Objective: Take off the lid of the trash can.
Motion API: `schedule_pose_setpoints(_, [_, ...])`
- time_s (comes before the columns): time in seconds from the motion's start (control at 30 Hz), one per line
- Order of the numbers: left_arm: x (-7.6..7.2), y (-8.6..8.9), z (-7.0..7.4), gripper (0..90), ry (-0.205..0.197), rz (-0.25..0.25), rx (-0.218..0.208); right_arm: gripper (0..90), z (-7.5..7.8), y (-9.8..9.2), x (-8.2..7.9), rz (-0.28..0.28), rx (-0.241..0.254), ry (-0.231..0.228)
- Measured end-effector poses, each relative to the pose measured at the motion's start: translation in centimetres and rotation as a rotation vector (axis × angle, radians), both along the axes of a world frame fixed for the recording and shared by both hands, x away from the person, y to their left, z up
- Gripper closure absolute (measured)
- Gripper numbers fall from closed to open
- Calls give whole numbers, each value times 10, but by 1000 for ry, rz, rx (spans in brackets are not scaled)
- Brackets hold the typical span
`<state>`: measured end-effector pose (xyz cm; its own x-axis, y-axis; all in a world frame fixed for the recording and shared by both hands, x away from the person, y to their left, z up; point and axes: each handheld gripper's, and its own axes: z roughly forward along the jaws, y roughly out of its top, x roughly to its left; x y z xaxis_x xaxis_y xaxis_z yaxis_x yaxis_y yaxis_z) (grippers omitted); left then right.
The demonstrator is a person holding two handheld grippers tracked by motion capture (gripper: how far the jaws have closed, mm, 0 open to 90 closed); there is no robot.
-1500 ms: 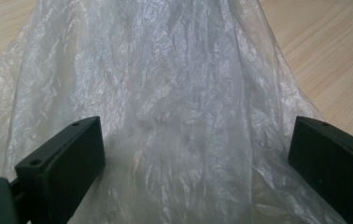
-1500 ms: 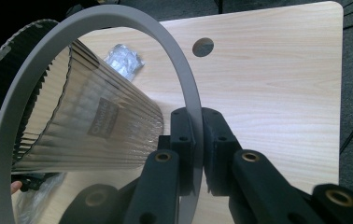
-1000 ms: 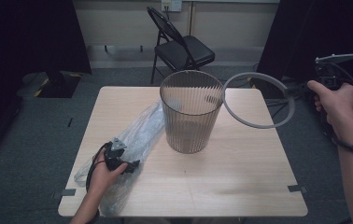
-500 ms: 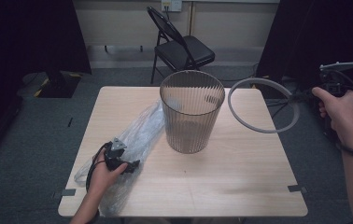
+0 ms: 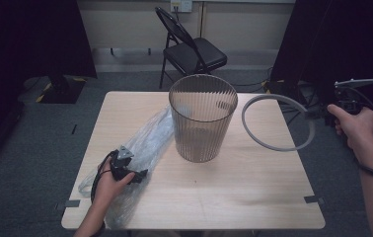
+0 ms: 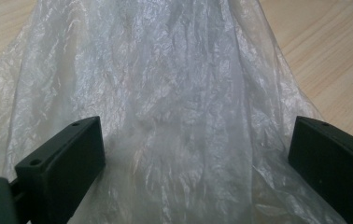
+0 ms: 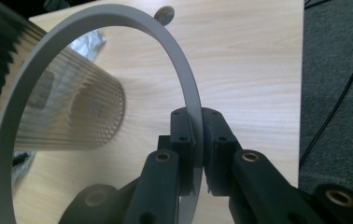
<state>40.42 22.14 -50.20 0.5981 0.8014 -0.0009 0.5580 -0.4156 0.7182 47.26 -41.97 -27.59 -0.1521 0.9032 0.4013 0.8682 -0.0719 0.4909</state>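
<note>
Your right gripper (image 7: 197, 140): arm raised beside table (image 5: 253, 197), clamped on grey ring (image 5: 278, 123). Your left gripper (image 6: 193, 154): resting low, jaws apart over plastic bag (image 6: 174, 84).

High view looking down and forward over the table (image 5: 253, 192); left gripper view lying close over the plastic bag (image 6: 174, 93); right gripper view sharing the ribbed bin (image 7: 67, 107).

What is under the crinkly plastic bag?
The clear plastic bag lies flat on the wooden table, and pale wood shows faintly through it. Its far end runs behind the ribbed bin. The left gripper rests on its near end, covering that part.
</note>
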Motion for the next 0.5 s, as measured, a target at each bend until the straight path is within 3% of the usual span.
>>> schedule_pose_setpoints(0.5, [0, 0, 0, 29, 1, 1, -4, 842, -35, 8, -1, 27, -19, 28])
